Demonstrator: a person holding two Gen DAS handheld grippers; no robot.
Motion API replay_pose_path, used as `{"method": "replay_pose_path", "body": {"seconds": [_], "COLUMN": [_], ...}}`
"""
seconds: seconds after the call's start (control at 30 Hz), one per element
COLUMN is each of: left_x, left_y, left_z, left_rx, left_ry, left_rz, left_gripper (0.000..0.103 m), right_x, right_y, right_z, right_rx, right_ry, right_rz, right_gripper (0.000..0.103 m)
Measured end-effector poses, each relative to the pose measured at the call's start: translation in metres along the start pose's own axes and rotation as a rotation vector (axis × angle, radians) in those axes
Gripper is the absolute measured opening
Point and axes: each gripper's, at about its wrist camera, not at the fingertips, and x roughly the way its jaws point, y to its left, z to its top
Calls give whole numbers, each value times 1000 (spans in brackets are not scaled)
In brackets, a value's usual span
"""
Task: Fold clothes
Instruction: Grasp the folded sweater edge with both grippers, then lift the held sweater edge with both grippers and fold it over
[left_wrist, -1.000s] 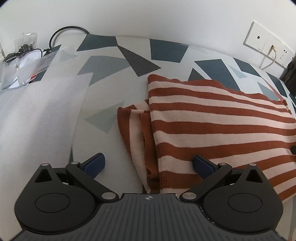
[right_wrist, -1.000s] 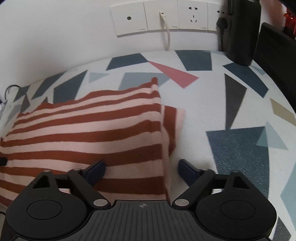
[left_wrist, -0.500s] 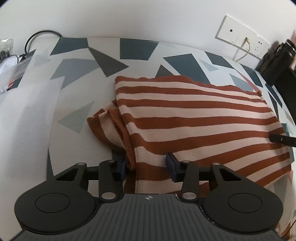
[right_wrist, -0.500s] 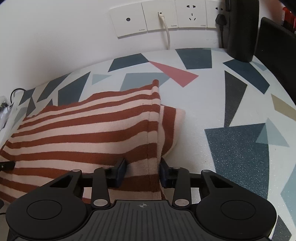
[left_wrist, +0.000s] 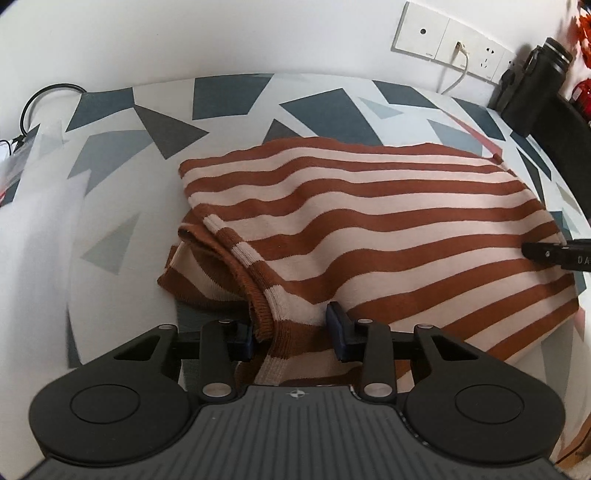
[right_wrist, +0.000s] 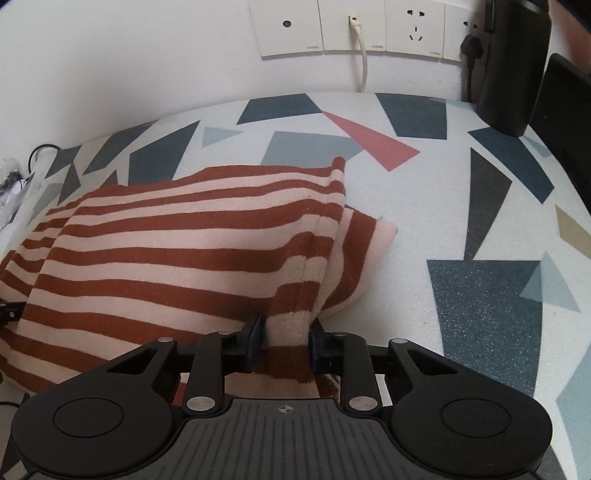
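Pinching the striped sweater at both near corners, left gripper and right gripper closing on knit. It lies on the patterned worktop, sleeves tucked under; body fold not started.

bare tabletop right of sweater; black box behind.

White letters "DA", cut off by the frame edge, show on the black finger reaching in at right, while small grey brand marks on the wall socket plates stay too small to read.
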Motion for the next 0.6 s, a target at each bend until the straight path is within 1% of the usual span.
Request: {"method": "replay_pose_path", "body": {"seconds": [0.13,0.27,0.4,0.47,0.6], "left_x": [0,0,-2,-3,-3], "left_y": [-4,-11,-15,-14,-16], "left_z": [-1,-2,-7,-10,-11], "left_rx": [-25,-22,-11,-35,-67], "left_ry": [1,-5,-33,-52,-59], "left_rz": [-1,34,57,63,63], "left_gripper": [37,37,36,36,35], "right_x": [0,0,-1,-1,0], "right_y": [6,13,17,19,23], "right_z": [-1,-4,-7,-8,-9], "right_rx": [-8,-30,-36,-33,-19], "right_ry": [3,4,2,2,5], "right_rz": [-4,-6,11,21,38], "right_gripper": [20,20,18,18,18]}}
